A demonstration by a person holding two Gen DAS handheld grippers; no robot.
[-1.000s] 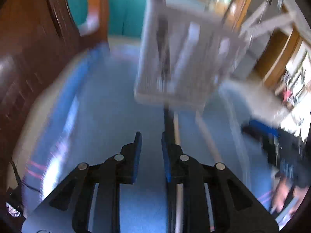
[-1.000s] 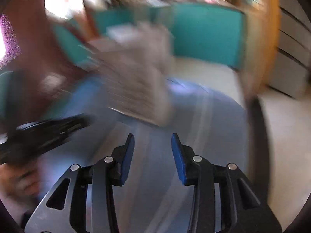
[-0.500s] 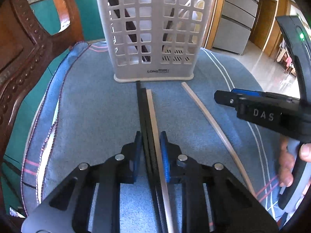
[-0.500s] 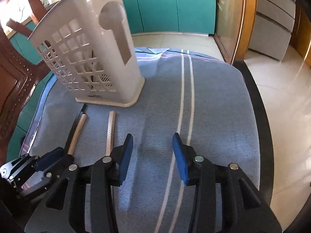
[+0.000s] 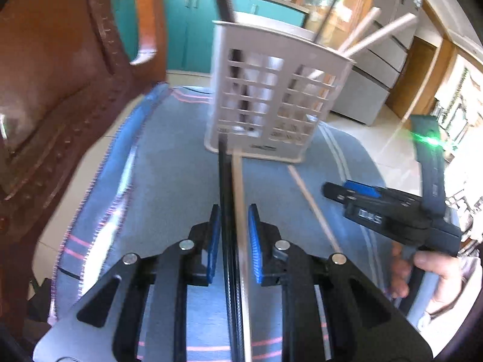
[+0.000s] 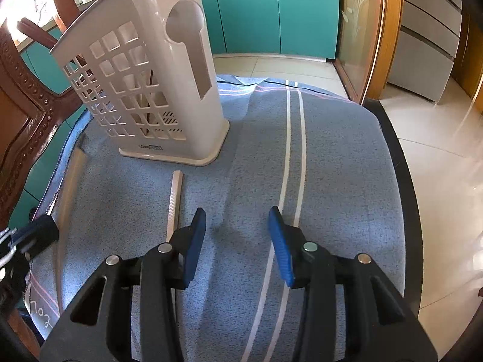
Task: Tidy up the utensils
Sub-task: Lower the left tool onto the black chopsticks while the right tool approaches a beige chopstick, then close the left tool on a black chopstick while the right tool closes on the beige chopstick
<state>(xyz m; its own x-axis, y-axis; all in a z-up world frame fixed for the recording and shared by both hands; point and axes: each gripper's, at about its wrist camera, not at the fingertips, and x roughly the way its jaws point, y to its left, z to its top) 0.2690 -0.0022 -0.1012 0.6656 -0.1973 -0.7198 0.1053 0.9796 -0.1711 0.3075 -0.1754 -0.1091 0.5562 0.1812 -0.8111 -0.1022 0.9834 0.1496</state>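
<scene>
We had the left gripper [image 5: 234, 241] closed around two chopsticks laid side by side, a black one [image 5: 225, 199] and a pale wooden one [image 5: 238, 199]; its blue pads [image 5: 215, 238] sat close on either side, though blur hid whether both pads truly pressed. The sticks ran forward from between the fingers, tips reaching toward the foot of the white plastic lattice utensil holder [image 5: 271, 90] straight ahead, which we judged to be their destination, since other sticks already leaned out of its top. Taking the pair together along their length would keep them parallel for dropping in.

The right gripper [image 6: 237, 241] was empty, its jaws apart over bare blue striped cloth [image 6: 332, 166]. Just outside its left finger lay a second pale wooden chopstick [image 6: 175, 199], pointing at the holder [image 6: 157, 90] ahead and to the left. We judged the fingers were held wide to come down astride that stick, which meant shifting left first.
</scene>
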